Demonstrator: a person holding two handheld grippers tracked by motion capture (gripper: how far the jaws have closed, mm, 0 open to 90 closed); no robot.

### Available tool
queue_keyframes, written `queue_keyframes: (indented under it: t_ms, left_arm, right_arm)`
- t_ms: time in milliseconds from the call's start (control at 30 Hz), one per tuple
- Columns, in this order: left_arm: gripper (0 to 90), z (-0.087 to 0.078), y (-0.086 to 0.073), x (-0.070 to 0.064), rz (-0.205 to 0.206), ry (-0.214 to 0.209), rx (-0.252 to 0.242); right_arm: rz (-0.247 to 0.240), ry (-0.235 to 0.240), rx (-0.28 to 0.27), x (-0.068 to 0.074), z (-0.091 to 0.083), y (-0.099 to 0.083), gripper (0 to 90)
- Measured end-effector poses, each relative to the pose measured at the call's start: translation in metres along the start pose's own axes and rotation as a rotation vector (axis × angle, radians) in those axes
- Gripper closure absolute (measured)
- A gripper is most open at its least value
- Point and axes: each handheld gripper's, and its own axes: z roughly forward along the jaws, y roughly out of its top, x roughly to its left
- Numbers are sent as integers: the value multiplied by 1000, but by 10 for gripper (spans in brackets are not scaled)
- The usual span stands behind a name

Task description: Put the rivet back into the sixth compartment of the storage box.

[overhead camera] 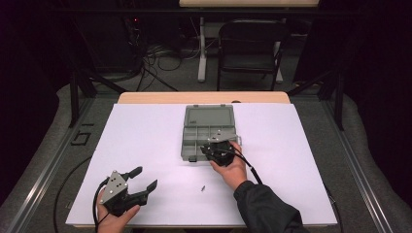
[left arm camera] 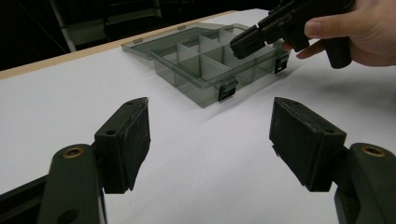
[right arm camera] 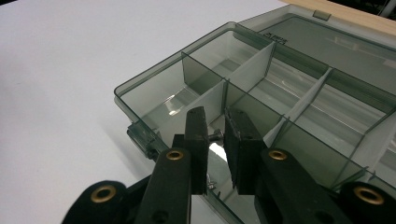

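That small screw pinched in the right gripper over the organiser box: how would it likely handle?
The screw is tiny against the right gripper pads, so it could slip or twist free. Rigid metal, probably light. If released, it would likely drop into the box compartment below; on open table it might roll.

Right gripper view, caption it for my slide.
Right tool pinches a small screw above the open compartment box.
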Motion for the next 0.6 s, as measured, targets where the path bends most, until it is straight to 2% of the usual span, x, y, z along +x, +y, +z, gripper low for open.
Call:
queue_keyframes:
  t_ms: [567,600]
  left_arm:
    - [294,0,0,0,0,0,-1]
    - [294,0,0,0,1,0,1]
  right_arm:
    - [-6,1,10,1,2,-1,799]
    - [-7,2,9,2,2,-1,772]
